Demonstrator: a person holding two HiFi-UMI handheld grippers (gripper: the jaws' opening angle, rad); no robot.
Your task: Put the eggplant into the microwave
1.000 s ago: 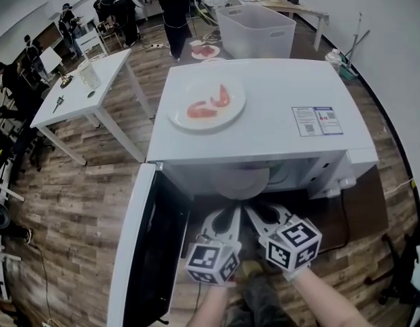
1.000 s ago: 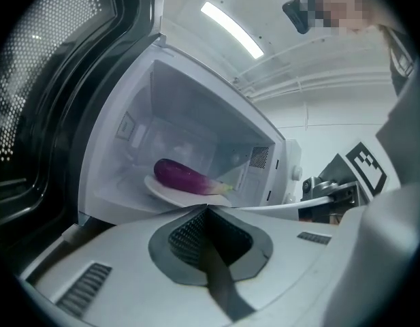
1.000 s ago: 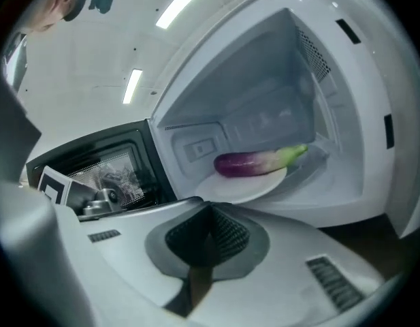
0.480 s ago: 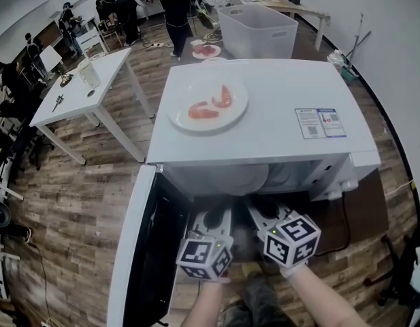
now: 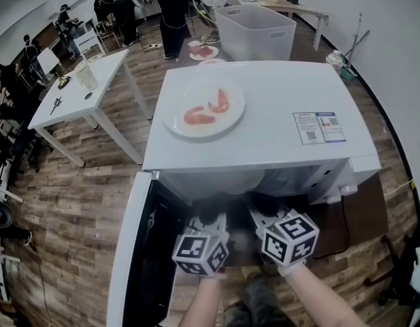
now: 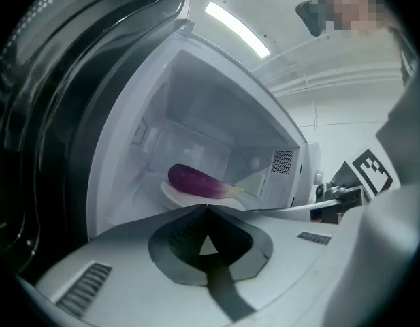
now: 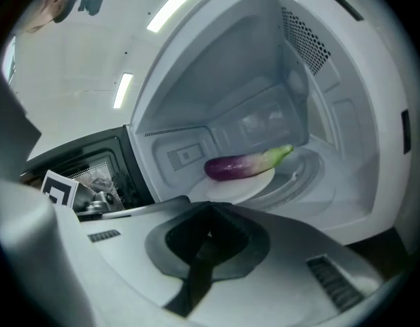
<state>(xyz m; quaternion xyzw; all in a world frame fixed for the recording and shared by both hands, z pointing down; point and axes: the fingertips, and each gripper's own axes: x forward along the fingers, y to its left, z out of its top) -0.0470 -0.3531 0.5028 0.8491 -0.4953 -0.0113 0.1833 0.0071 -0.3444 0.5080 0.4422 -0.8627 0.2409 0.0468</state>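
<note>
My left gripper (image 6: 206,208) has its jaws drawn together tip to tip with nothing between them, and it points into the open white microwave oven (image 5: 264,87), just beside the swung-out dark-glass door (image 5: 131,251) on the left. Inside the cavity, the glossy purple eggplant with a pale green stem end (image 6: 196,181) lies on its side on a small round white plate (image 6: 170,193) that sits on the turntable, apart from both grippers. My right gripper (image 7: 210,206) is likewise pinched together and empty, aimed at the same cavity from the right. On the microwave's roof, toward the left, a wide round white plate (image 5: 172,118) holds two curved orange-red food pieces (image 5: 211,109); I cannot tell what they are. Behind the oven stands a translucent white plastic tub (image 5: 254,29). A white-and-blue printed sticker (image 5: 319,127) lies on the roof's right side, its print too small to read.
</note>
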